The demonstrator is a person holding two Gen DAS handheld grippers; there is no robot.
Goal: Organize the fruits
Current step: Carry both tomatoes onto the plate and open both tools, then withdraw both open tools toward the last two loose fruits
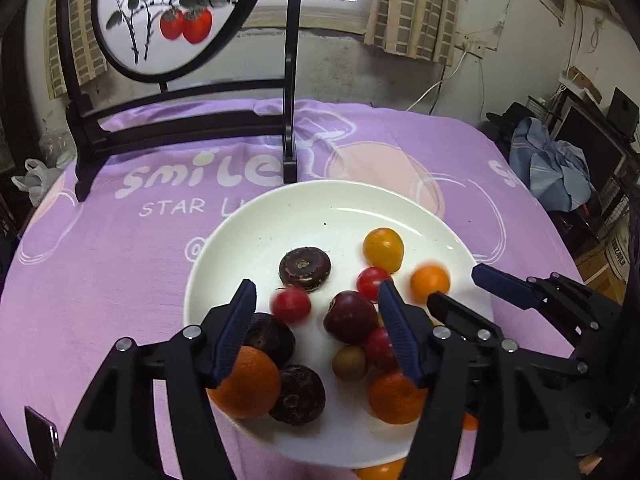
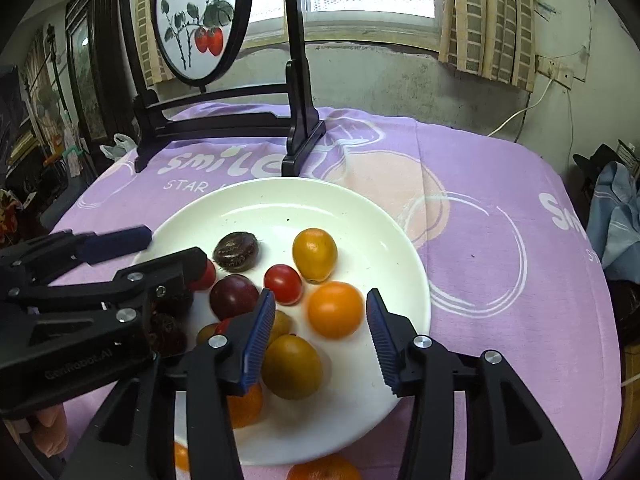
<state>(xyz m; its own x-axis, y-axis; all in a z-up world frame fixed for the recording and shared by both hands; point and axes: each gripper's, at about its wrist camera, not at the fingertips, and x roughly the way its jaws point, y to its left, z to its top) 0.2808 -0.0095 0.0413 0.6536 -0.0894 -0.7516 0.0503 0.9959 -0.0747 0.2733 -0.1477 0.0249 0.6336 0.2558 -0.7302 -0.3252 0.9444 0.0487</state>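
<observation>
A white plate (image 1: pixel 256 236) (image 2: pixel 384 236) on the purple cloth holds several fruits. In the left wrist view my left gripper (image 1: pixel 316 292) is open and empty above a blurred red cherry tomato (image 1: pixel 291 305) and a dark plum (image 1: pixel 350 316), with water chestnuts (image 1: pixel 305 269) and oranges (image 1: pixel 248 388) around. In the right wrist view my right gripper (image 2: pixel 320 302) is open and empty around a blurred small orange (image 2: pixel 335 309). A yellow tomato (image 2: pixel 314 254), a red cherry tomato (image 2: pixel 283 283) and a plum (image 2: pixel 233 297) lie beyond. Each gripper shows in the other's view, the right (image 1: pixel 452 284) and the left (image 2: pixel 176 244).
A black wooden stand with a round painted screen (image 1: pixel 168 12) (image 2: pixel 200 20) stands at the back of the table. An orange (image 2: pixel 324 470) lies on the cloth just in front of the plate. Clutter and a blue cloth (image 1: pixel 552 164) sit off the table's right side.
</observation>
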